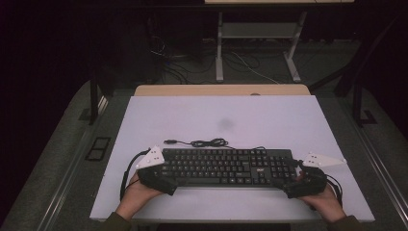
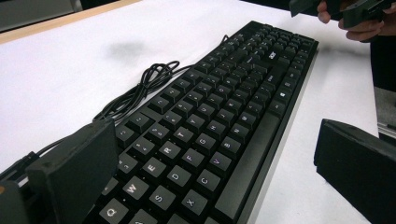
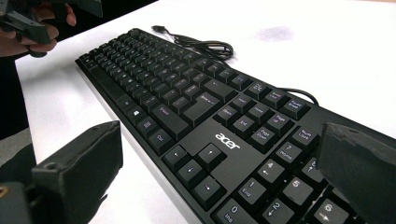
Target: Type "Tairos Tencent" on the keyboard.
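Dark floor and loose cables surround the white table (image 1: 221,115) in the high view. On it the black keyboard (image 1: 226,167) lies near the person's edge, its cord (image 1: 202,143) coiled just behind. The left tongs (image 1: 161,180) sit at the keyboard's left end and the right tongs (image 1: 291,185) at its right end, each held in a hand coming in from the near side, forearms low and angled inward.

From the left gripper view, the left tongs are spread wide: one jaw stands over the far left corner of the keyboard (image 2: 205,135), the other hangs over bare table at the near side. Nothing is pinched.

From the right gripper view, the right tongs are also spread, with the keyboard (image 3: 210,135) lying between the jaws and no pad pressing it.

I judge the step is to take both ends. To do it well, both tongs should lower evenly, close on the edges together, and keep the board level.
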Available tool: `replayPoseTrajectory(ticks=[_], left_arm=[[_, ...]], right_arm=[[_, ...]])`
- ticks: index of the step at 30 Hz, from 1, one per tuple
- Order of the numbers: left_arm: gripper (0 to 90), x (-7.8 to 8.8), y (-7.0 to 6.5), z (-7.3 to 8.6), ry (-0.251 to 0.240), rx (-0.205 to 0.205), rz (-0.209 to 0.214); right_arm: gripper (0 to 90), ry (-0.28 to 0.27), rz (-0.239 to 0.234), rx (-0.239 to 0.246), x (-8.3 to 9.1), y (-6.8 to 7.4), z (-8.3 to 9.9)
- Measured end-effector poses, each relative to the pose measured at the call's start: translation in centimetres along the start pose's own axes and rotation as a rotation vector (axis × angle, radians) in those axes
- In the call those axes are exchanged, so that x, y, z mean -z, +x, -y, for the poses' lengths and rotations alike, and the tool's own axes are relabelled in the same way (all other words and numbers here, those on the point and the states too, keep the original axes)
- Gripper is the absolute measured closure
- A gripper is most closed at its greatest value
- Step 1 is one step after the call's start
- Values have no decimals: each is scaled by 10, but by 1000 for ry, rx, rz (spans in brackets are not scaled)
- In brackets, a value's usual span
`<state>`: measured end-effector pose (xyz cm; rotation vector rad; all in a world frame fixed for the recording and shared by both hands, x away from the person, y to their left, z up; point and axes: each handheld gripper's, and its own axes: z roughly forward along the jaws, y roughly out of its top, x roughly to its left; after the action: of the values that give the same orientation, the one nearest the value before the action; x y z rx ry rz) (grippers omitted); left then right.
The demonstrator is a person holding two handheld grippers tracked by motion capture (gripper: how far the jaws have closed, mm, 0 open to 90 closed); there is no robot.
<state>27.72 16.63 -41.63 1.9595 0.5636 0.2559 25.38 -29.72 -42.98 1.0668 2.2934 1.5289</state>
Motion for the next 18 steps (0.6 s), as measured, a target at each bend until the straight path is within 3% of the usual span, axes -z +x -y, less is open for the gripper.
replayPoseTrajectory(ticks=[18], left_arm=[[0, -1, -2, -1, 7, -8, 4]], right_arm=[[4, -23, -24, -13, -2, -1, -5]])
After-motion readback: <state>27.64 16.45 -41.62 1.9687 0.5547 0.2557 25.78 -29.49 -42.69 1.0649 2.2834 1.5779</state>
